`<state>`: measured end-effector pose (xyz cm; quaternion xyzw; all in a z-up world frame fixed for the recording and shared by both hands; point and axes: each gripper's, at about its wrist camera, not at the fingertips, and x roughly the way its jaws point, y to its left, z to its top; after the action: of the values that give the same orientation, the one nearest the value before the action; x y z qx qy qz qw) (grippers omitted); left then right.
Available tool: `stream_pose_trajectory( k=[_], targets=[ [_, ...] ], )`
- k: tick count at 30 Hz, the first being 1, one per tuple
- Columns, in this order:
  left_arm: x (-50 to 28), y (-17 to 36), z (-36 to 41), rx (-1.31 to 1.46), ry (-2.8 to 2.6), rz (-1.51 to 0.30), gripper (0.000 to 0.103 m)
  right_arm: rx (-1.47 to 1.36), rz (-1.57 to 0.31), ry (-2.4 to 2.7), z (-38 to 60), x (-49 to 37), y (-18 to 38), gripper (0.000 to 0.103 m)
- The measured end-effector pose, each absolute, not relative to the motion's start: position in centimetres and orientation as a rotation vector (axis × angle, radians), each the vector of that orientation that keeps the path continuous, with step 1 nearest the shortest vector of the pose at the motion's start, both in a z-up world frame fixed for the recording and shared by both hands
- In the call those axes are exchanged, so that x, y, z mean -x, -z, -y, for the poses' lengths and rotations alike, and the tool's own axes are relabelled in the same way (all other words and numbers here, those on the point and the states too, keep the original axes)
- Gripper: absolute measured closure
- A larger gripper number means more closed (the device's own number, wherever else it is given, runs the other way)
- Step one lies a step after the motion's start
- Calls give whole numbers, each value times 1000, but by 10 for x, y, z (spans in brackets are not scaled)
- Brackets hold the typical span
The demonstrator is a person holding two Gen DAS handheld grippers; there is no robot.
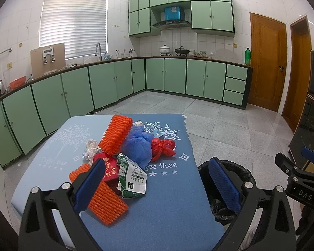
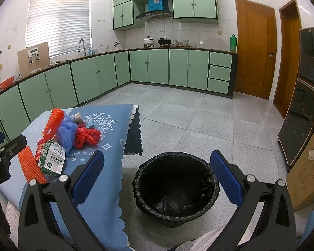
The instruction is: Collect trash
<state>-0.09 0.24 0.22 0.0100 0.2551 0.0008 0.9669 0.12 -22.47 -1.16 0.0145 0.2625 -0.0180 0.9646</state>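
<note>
The trash sits heaped near the middle of the blue-clothed bench (image 1: pixel 167 198): two orange foam nets (image 1: pixel 115 135), a blue bag (image 1: pixel 138 146), a red bag (image 1: pixel 163 147), a crushed green-and-white carton (image 1: pixel 130 176) and a red packet (image 1: pixel 107 168). The left tool (image 1: pixel 157 184) hovers over the heap, jaws spread and empty, probably lining up a first pick. The right tool (image 2: pixel 157 179), likewise spread, hangs above the black-lined bin (image 2: pixel 175 190) on the floor just beside the bench; the bin looks empty.

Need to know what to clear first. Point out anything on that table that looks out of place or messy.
A heap of trash sits on the blue tablecloth: two orange foam nets, a crushed green-and-white carton, a blue plastic bag, a knotted red bag and crumpled wrappers. The black-lined bin beside the table looks empty.
</note>
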Motion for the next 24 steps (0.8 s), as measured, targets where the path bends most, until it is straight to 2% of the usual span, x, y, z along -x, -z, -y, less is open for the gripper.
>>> stream_pose_trajectory(
  k=[24],
  targets=[
    [1, -2, -2, -21, -2, -516, 6, -29, -532, 38, 224, -1, 12, 5]
  ],
)
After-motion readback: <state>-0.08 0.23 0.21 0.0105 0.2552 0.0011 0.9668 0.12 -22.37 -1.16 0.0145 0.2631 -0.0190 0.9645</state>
